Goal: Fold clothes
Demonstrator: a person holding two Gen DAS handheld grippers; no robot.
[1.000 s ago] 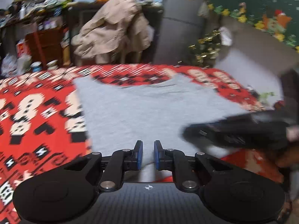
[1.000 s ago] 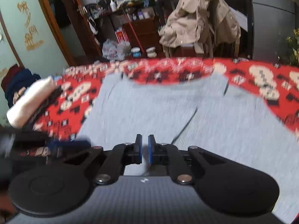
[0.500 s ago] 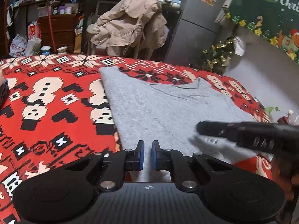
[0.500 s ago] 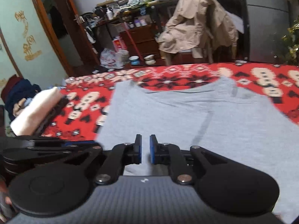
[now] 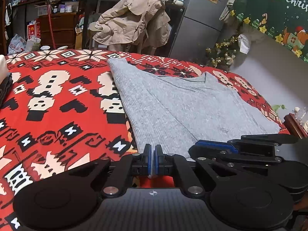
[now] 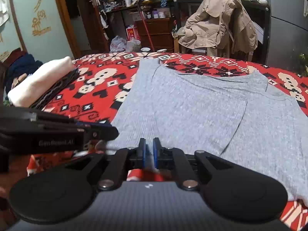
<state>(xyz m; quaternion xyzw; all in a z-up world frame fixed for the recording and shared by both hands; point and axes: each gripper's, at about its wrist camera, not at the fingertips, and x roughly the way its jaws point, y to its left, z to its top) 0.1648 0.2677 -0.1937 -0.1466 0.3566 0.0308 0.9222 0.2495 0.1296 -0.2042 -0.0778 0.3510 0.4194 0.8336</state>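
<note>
A grey sweater [image 5: 184,107] was spread flat on a red patterned blanket [image 5: 57,100], its far edge reaching towards the blanket's back border and its near hem at the front edge. The hem was pinched by the left gripper [image 5: 153,158]: the blue pads were drawn almost together, with a thin band of grey fabric visible between them. The right gripper [image 6: 148,154] was seen just beside it along the same hem, with its pads close together and blurred grey cloth caught in the narrow gap. In the right wrist view a vertical crease was visible running down the sweater. A folded white garment [image 6: 38,80] was stacked on darker folded clothes at the blanket's left edge, well apart from the sweater. A beige coat [image 5: 132,23] was draped over a chair behind the blanket.
</note>
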